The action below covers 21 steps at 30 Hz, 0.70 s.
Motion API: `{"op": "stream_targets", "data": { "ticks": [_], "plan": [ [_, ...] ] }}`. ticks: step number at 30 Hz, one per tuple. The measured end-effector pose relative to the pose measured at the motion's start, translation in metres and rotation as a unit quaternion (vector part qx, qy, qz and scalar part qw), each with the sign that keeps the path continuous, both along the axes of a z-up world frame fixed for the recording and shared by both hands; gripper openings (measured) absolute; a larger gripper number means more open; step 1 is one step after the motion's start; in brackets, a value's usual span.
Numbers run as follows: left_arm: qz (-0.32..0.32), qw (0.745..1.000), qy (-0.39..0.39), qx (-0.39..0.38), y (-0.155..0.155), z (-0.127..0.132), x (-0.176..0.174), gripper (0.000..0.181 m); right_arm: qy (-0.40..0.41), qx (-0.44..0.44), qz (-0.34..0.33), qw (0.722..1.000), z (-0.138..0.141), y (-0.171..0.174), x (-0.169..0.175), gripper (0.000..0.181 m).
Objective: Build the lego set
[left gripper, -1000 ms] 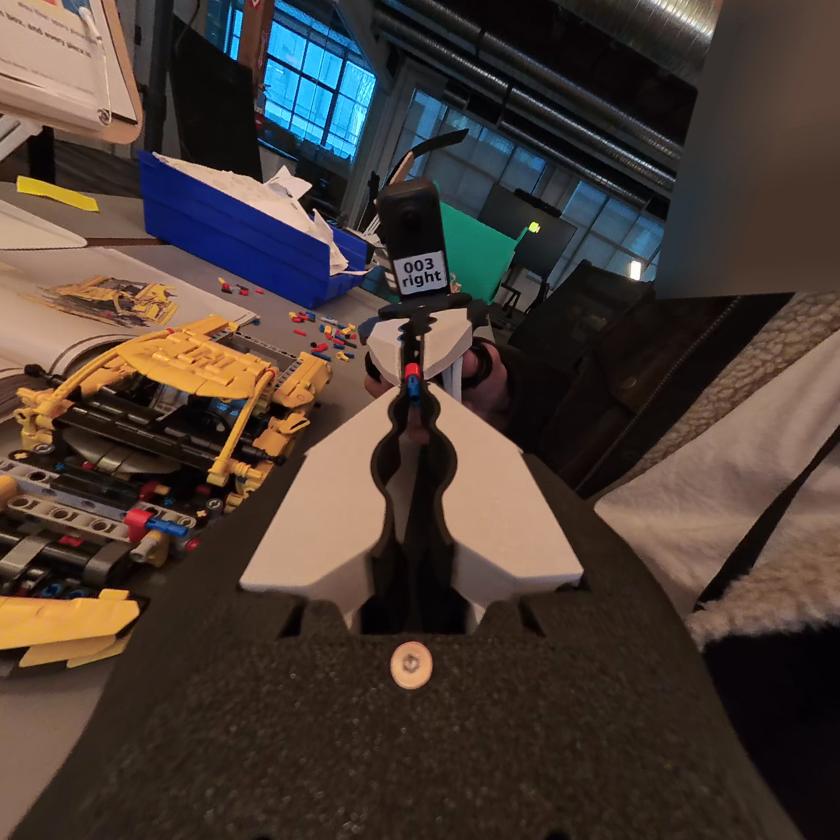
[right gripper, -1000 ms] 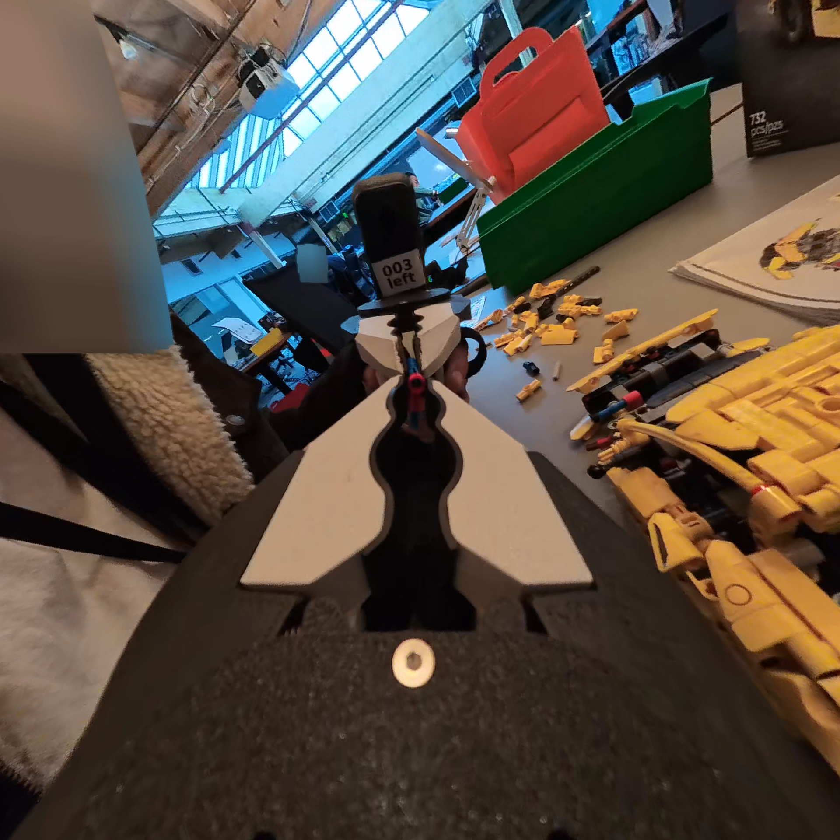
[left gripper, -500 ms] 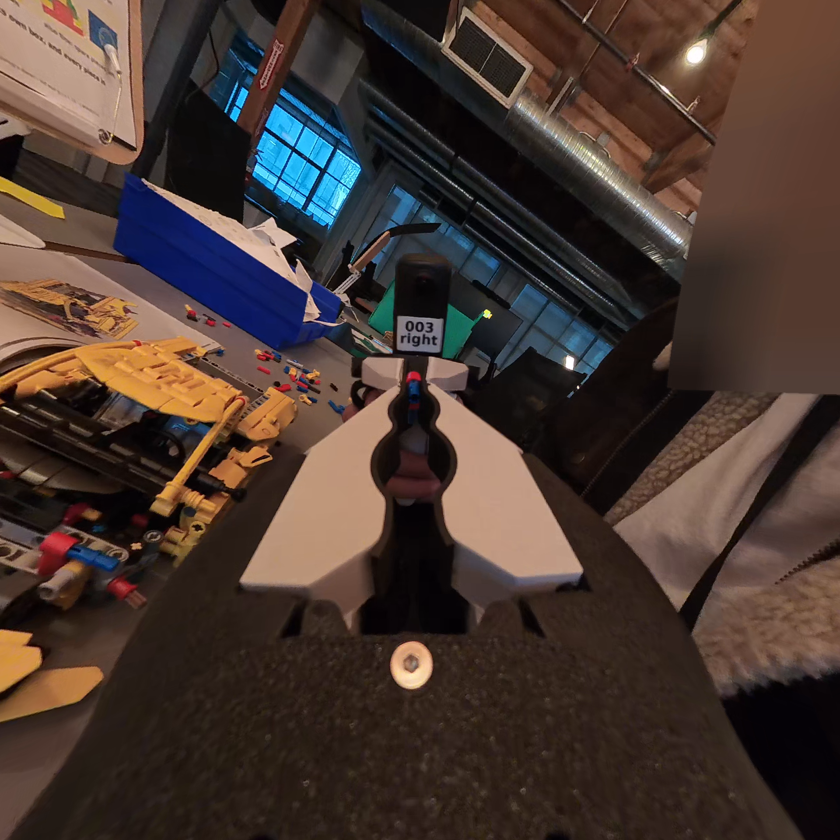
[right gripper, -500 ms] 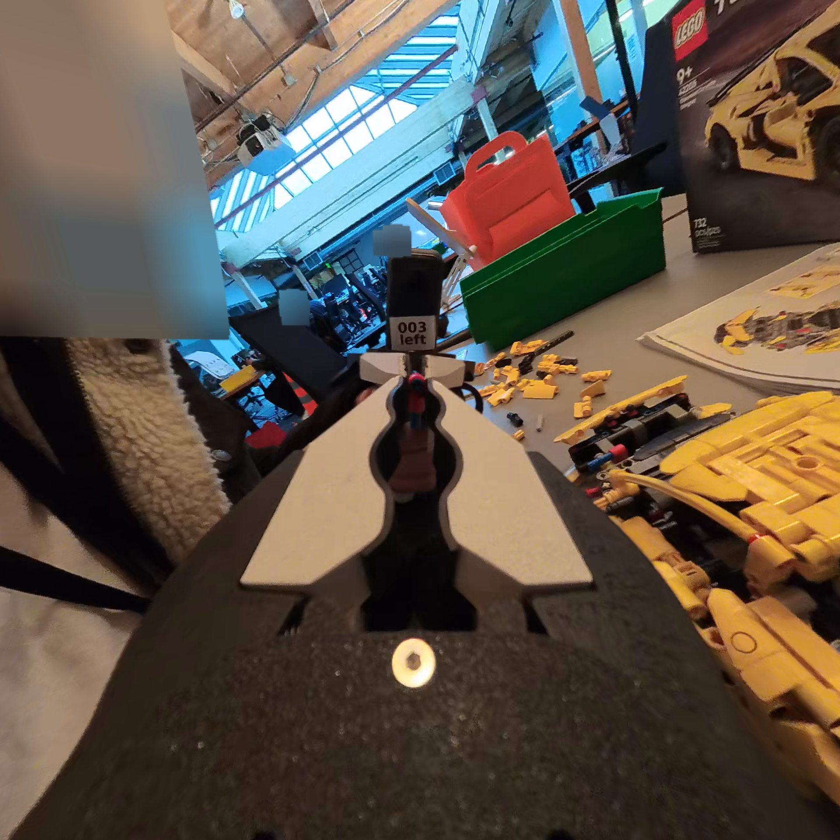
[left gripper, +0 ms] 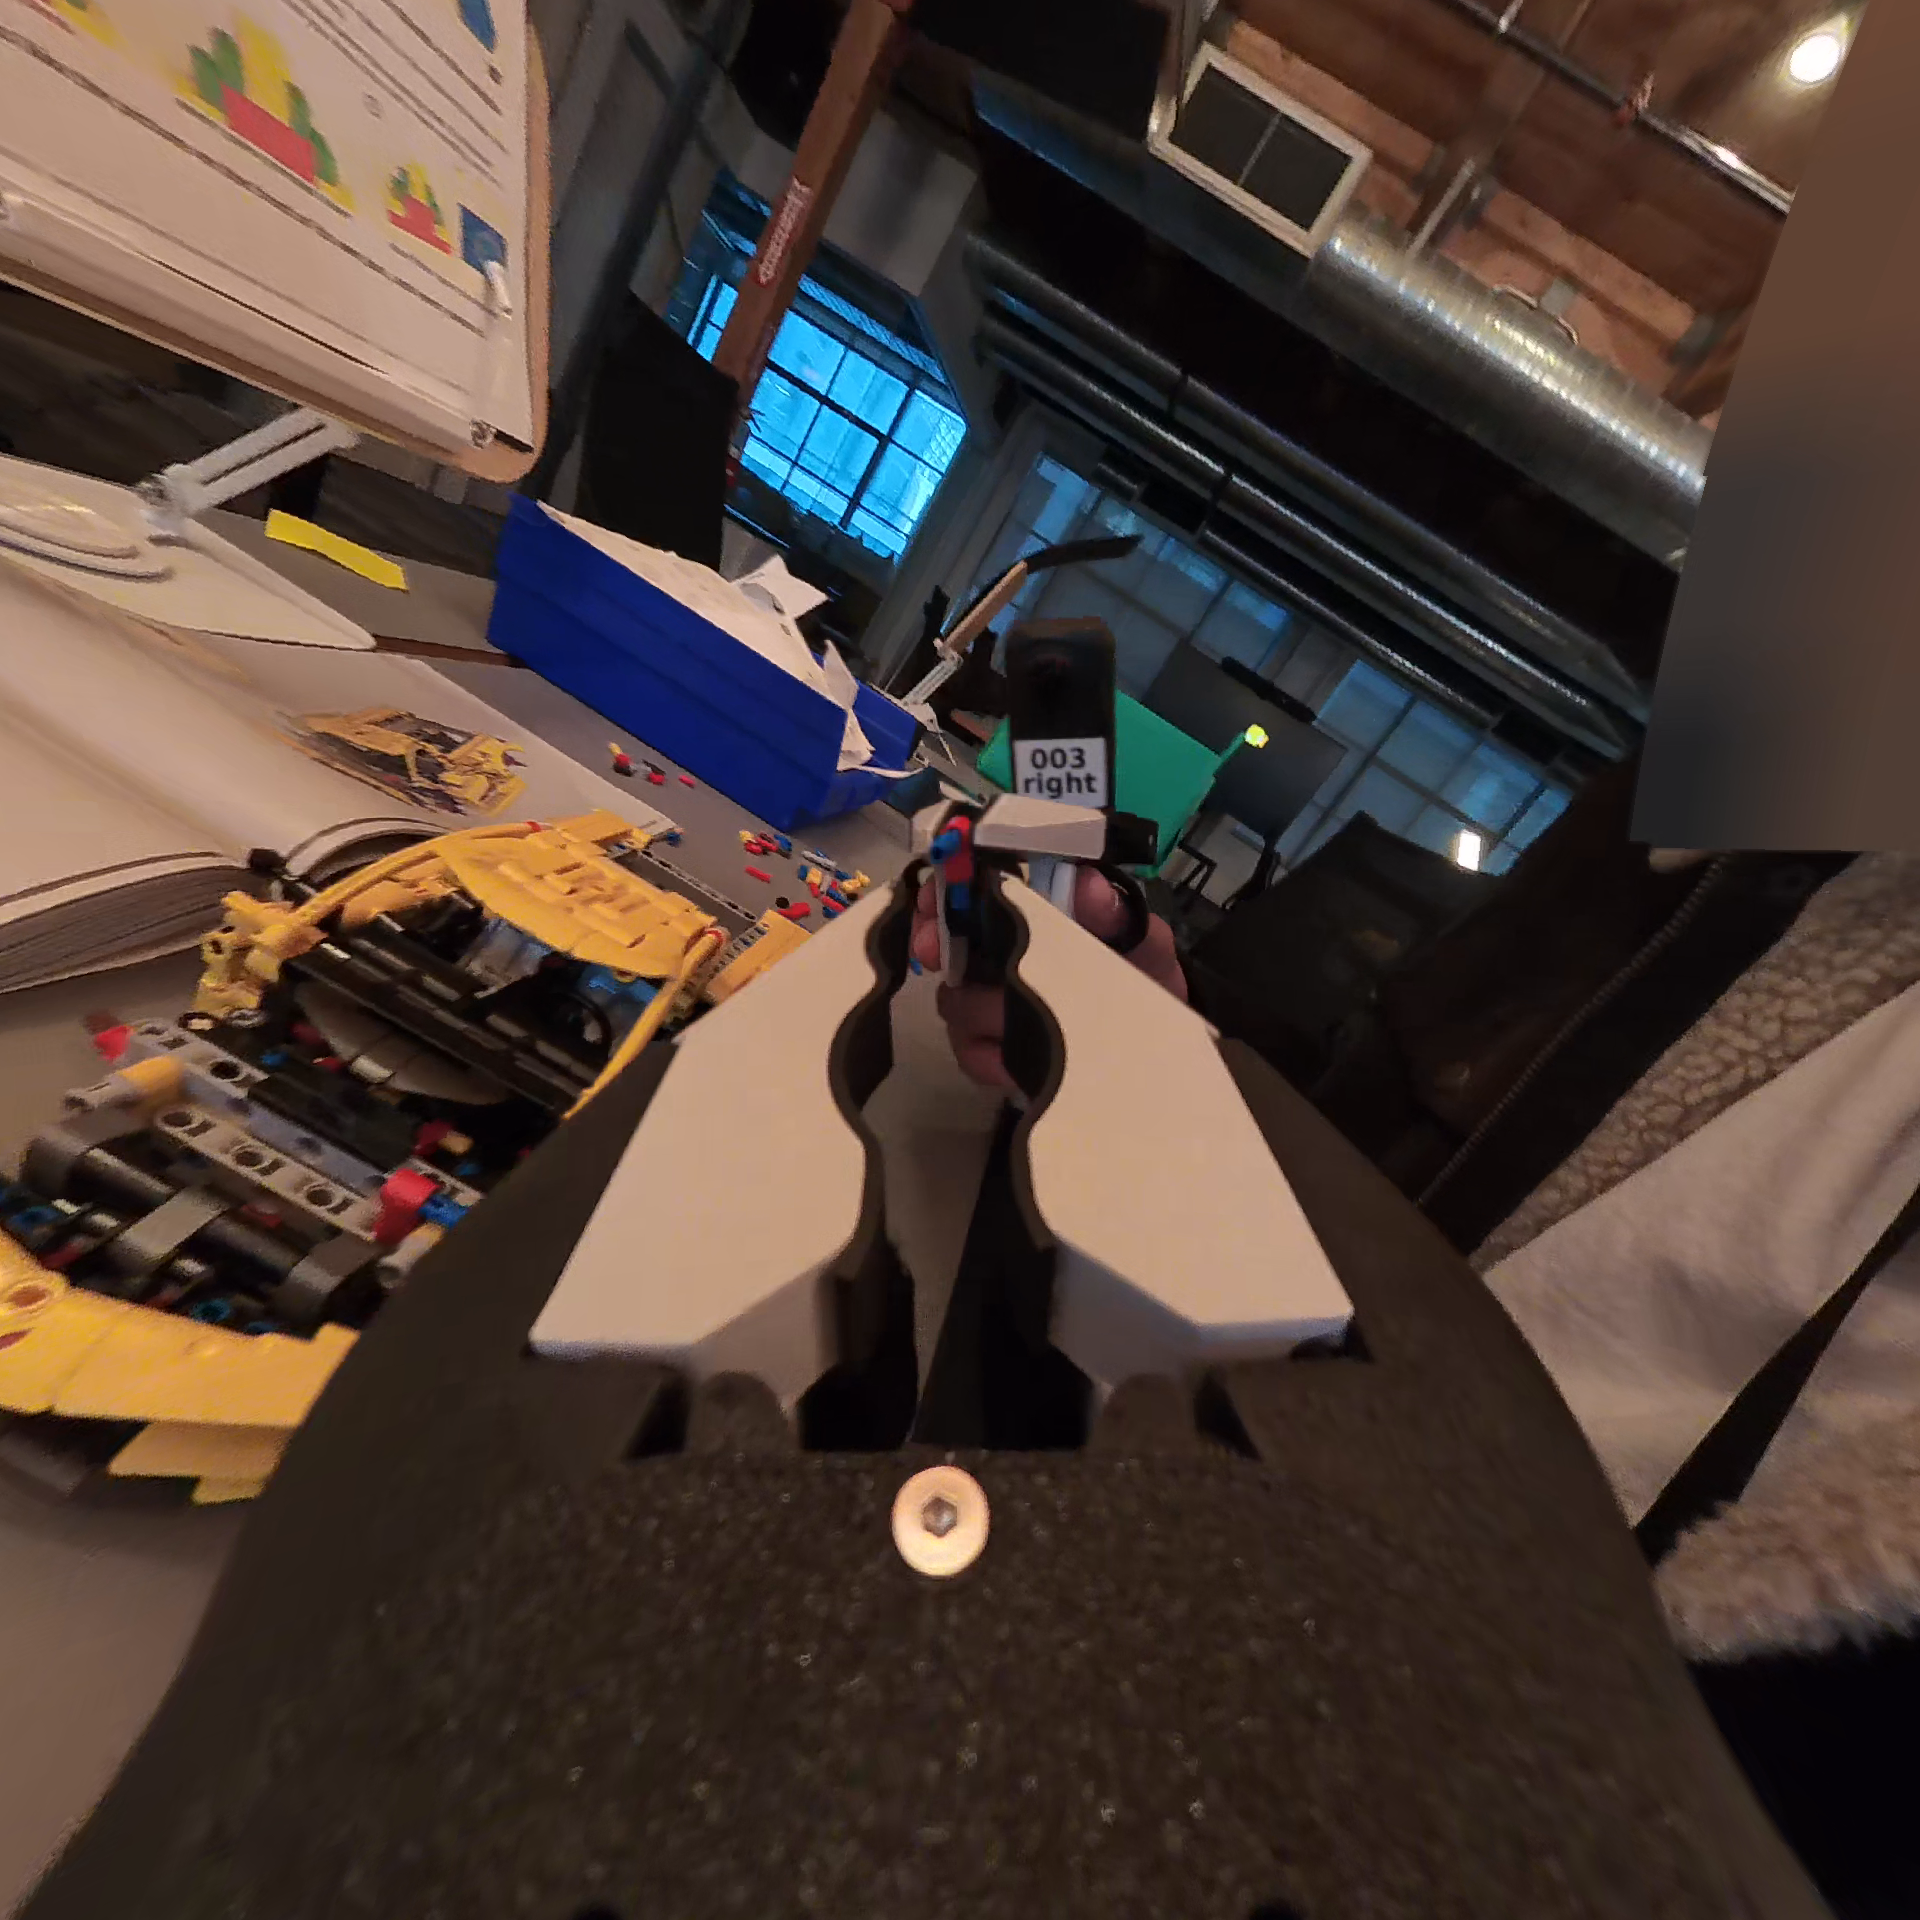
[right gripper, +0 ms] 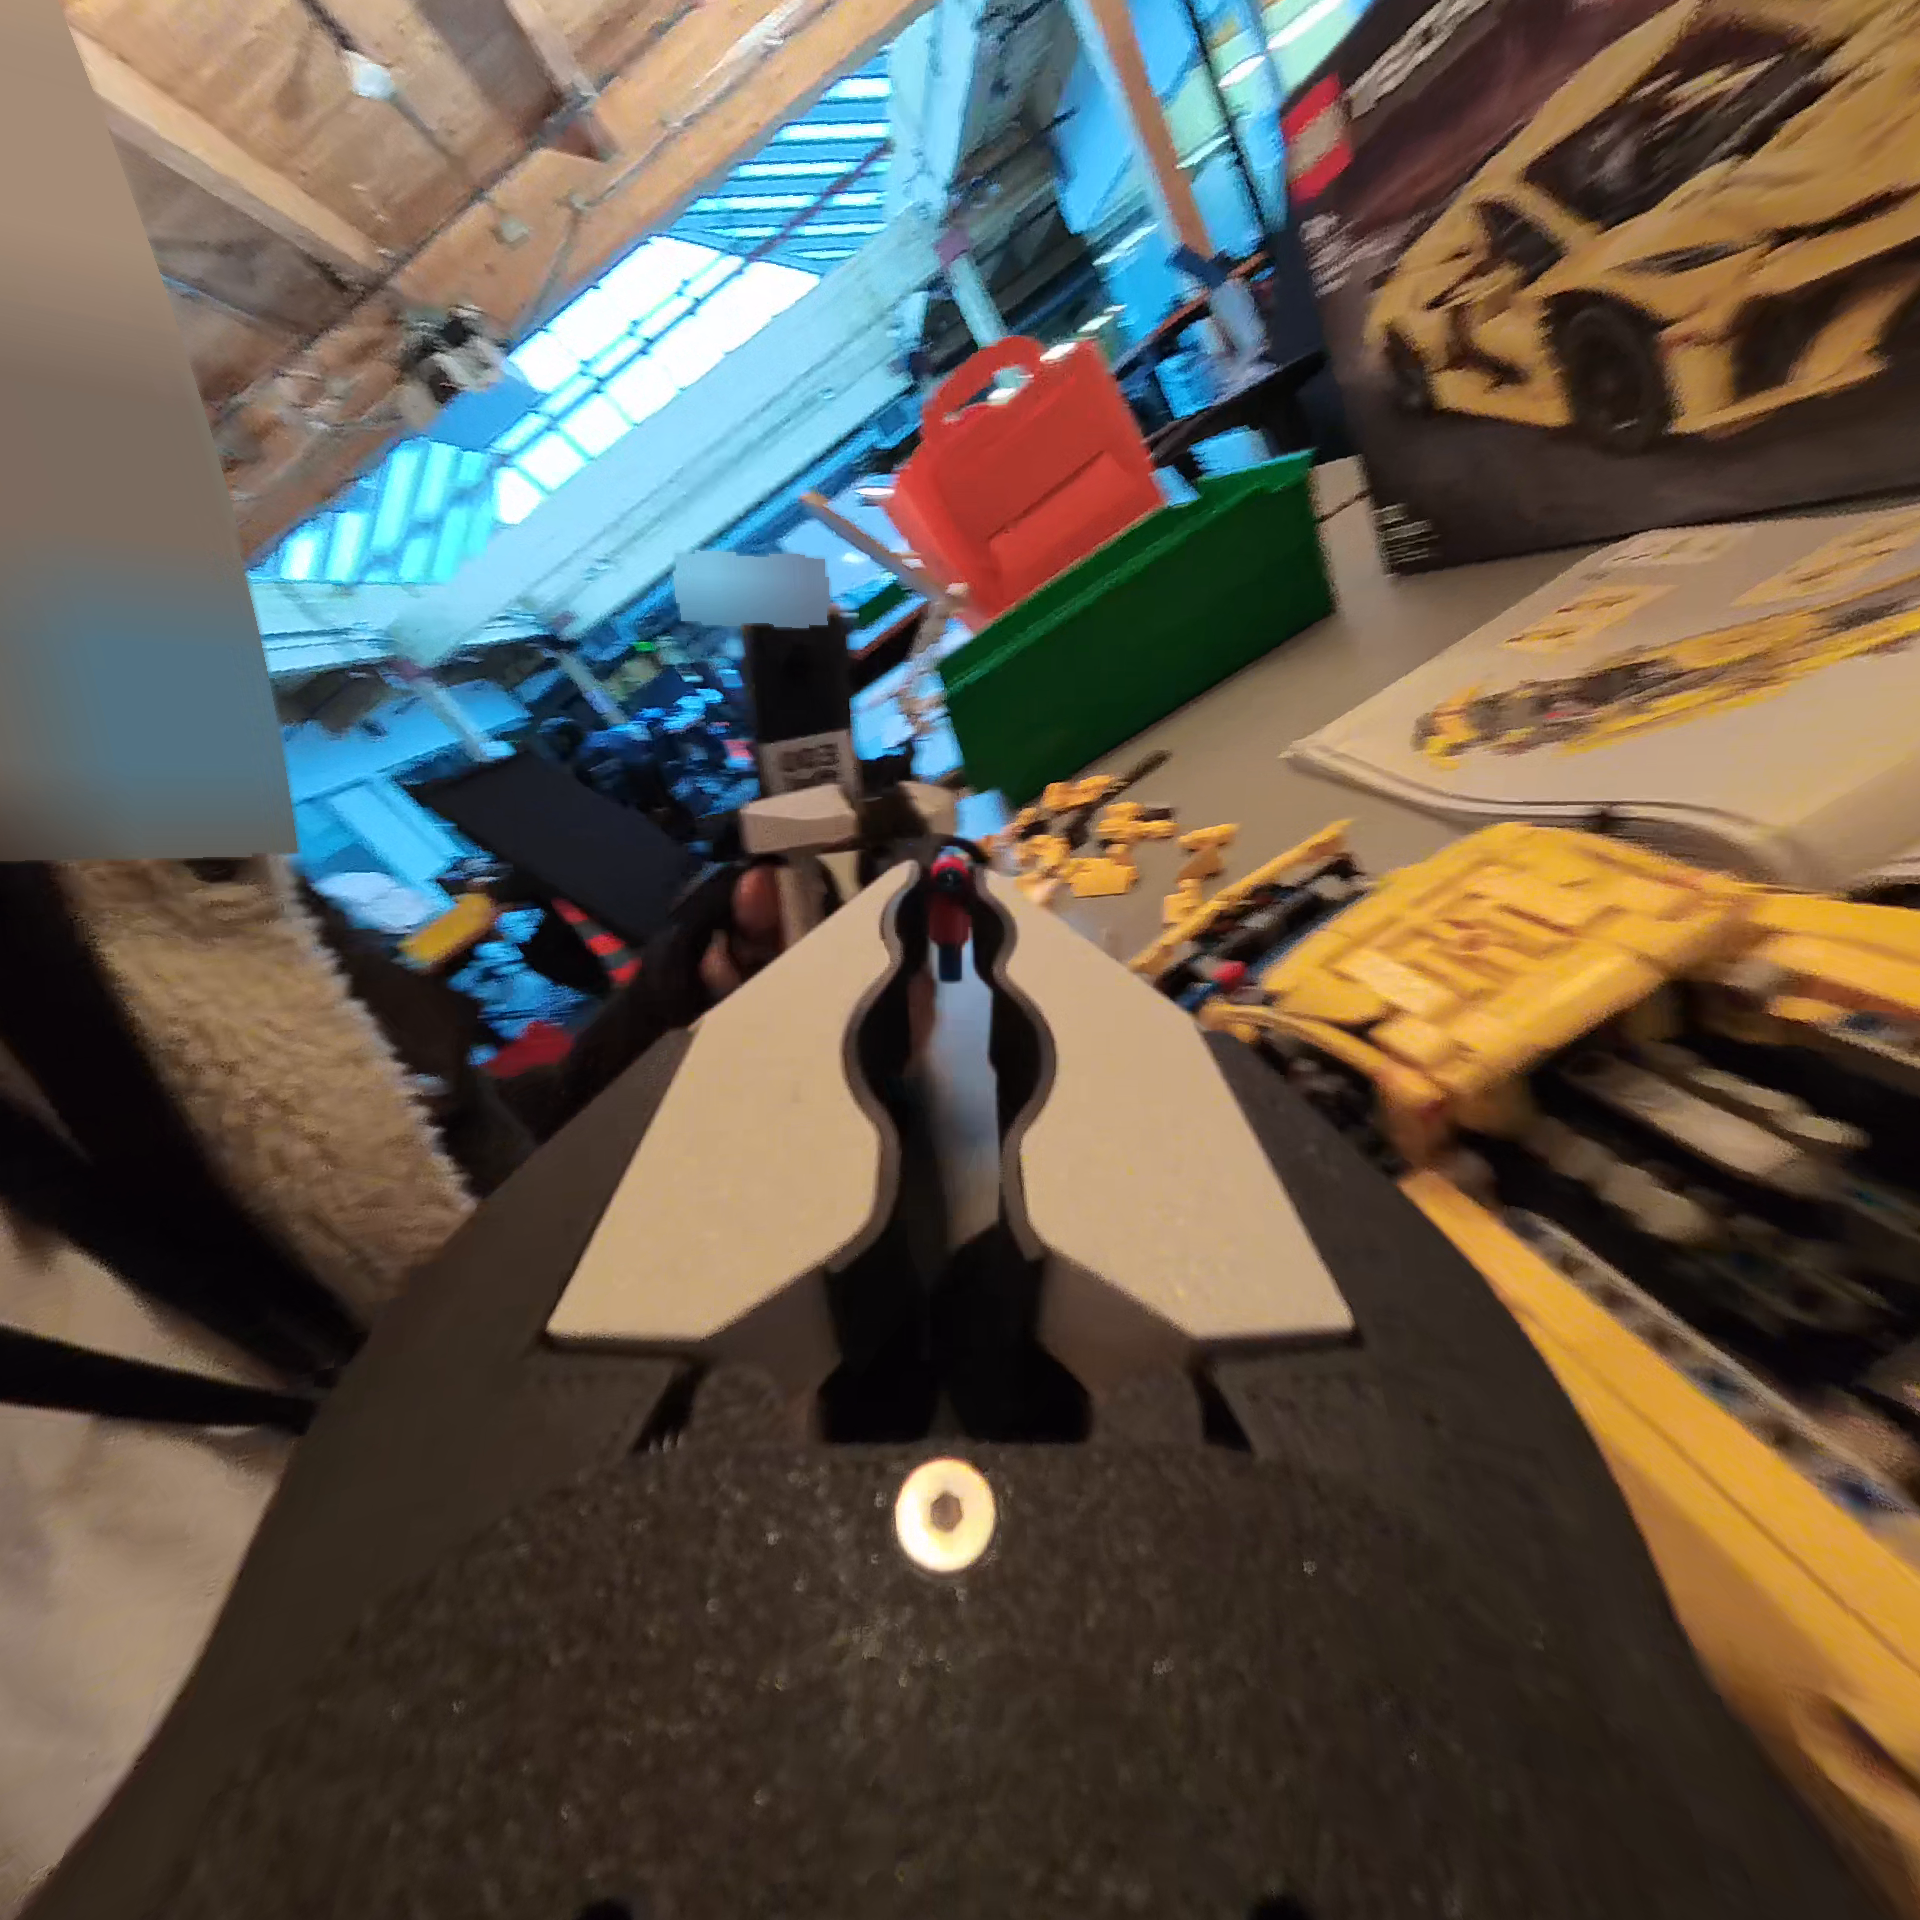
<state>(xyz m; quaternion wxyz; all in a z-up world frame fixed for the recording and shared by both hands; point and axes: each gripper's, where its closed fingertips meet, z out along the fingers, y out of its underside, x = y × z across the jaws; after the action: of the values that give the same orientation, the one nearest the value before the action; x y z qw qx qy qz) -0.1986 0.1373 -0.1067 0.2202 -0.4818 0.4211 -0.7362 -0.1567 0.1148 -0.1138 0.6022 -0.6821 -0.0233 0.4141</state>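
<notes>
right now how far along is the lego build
Done: the yellow car has much of its body on, though its chassis shows. In hand: the left gripper and right gripper meet at a small red and blue piece. Left: loose yellow parts lie unused.

Right hand-held gripper (left gripper: 961, 862) now rolled sideways against left hand-held gripper (right gripper: 940, 883); red-blue pin piece (left gripper: 956, 844) tilted.

Car model (left gripper: 447, 997) on table (left gripper: 94, 1621), open booklet (left gripper: 156, 769) behind it, bin (left gripper: 665, 675) beyond.
</notes>
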Motion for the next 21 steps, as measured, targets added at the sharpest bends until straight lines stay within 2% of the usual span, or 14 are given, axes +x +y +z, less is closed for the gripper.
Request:
{"op": "stream_targets", "data": {
  "ticks": [2, 4, 10, 18, 21],
  "plan": [
    [0.0, 1.0, 0.003, -0.013, 0.004, -0.001, -0.001, 0.014, -0.048, -0.015, -0.06, 0.997, -0.007, -0.002, 0.025, 0.006],
    [-0.004, 1.0, 0.006, -0.024, 0.004, -0.002, 0.0, 0.014, -0.067, -0.018, -0.091, 0.993, -0.012, -0.005, 0.04, 0.006],
    [-0.012, 1.0, 0.024, 0.007, -0.006, -0.009, 0.005, 0.013, 0.058, -0.025, -0.114, 0.992, -0.008, -0.005, 0.067, 0.006],
    [0.005, 0.992, 0.078, 0.097, -0.019, -0.031, 0.019, 0.014, 0.055, -0.016, -0.085, 0.995, -0.006, -0.002, 0.048, 0.006],
    [0.036, 0.978, 0.127, 0.164, -0.02, -0.047, 0.035, 0.017, 0.023, -0.019, -0.07, 0.997, -0.008, 0.002, 0.032, 0.006]
  ]
}}
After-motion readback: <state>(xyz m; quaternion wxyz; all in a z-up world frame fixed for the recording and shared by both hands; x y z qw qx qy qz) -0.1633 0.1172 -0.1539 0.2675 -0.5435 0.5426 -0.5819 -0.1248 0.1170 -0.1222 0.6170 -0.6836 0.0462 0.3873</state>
